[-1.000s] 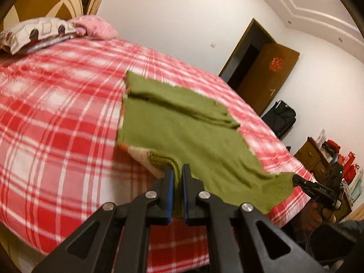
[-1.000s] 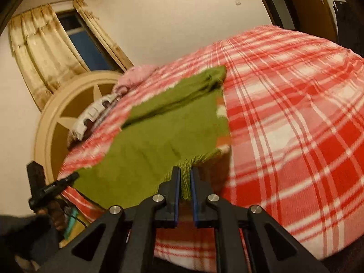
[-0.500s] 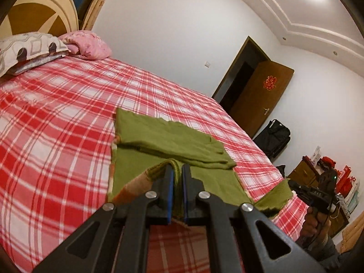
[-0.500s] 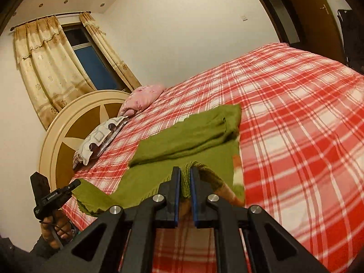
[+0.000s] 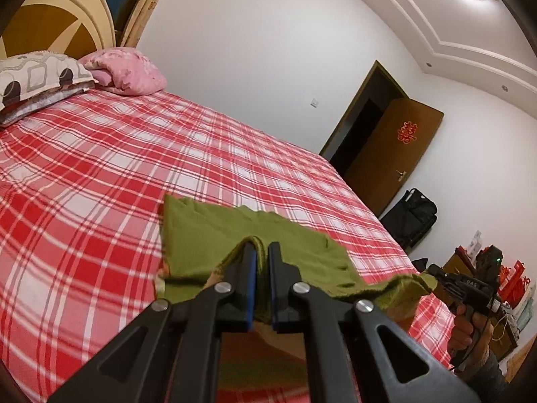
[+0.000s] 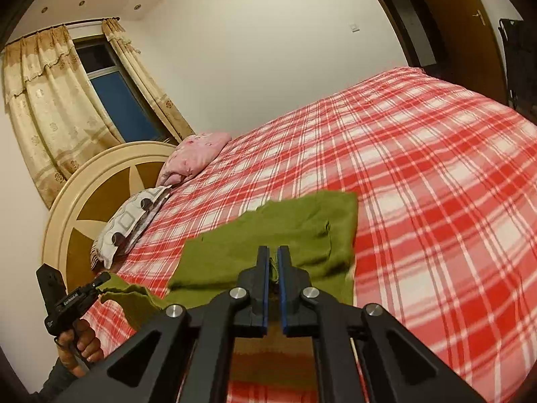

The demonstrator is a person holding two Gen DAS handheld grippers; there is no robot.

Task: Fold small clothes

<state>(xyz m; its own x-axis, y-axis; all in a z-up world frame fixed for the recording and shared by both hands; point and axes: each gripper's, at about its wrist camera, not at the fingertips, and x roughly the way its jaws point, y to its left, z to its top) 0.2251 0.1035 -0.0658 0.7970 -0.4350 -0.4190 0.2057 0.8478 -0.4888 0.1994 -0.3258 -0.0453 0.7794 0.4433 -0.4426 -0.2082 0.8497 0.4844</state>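
A small olive-green knit garment (image 5: 214, 241) lies on the red plaid bed (image 5: 100, 174), its near hem lifted. My left gripper (image 5: 262, 252) is shut on one corner of the hem. My right gripper (image 6: 273, 255) is shut on the other corner; the garment also shows in the right wrist view (image 6: 295, 228). The far part of the garment, with a folded sleeve, rests flat on the bed. Each view shows the other gripper: the right one (image 5: 436, 277) in the left view, the left one (image 6: 102, 280) in the right view, each holding green cloth.
Pillows, one patterned (image 5: 37, 77) and one pink (image 5: 131, 74), lie at the round headboard (image 6: 84, 208). An open brown door (image 5: 396, 154) and a black bag (image 5: 412, 218) stand beyond the bed's far side. Curtains (image 6: 43, 107) frame a window.
Both grippers have lifted the garment's near hem and carried it forward over the rest of the garment. Less of the flat garment shows in front of the fingers.
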